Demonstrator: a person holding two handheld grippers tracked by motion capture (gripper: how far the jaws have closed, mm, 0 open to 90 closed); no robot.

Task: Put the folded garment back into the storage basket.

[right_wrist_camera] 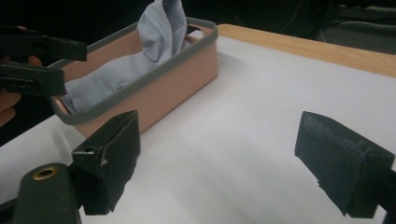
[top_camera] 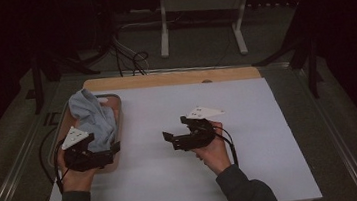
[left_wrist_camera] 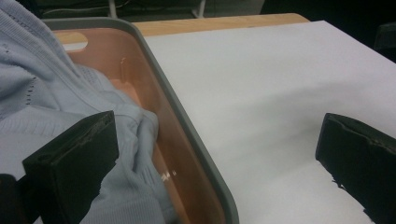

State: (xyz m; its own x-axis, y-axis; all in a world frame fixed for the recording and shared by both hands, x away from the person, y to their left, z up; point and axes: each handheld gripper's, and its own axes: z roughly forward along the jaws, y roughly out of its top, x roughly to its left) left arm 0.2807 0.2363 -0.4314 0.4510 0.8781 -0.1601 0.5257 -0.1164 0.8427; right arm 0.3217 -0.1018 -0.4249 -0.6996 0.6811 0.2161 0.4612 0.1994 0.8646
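Observation:
A pinkish basket (top_camera: 118, 104) with a grey rim stands at the left of the white tabletop. A light blue knitted garment (top_camera: 93, 117) lies bunched in it and rises above the rim. My left gripper (top_camera: 115, 152) hovers at the basket's near end, open. In the left gripper view its jaws straddle the basket's wall (left_wrist_camera: 187, 121), one over the garment (left_wrist_camera: 56, 93), the other over the table. My right gripper (top_camera: 169, 140) is held mid-table, open and holding nothing, pointing left toward the basket (right_wrist_camera: 177, 79) and the garment (right_wrist_camera: 159, 32).
A white sheet (top_camera: 200, 178) covers the table, with a wooden strip (top_camera: 174, 78) along its far edge. Beyond the table are a white stand (top_camera: 198, 23) and loose cables (top_camera: 132, 60) on the dark floor. The left gripper (right_wrist_camera: 32, 60) appears at the left of the right gripper view.

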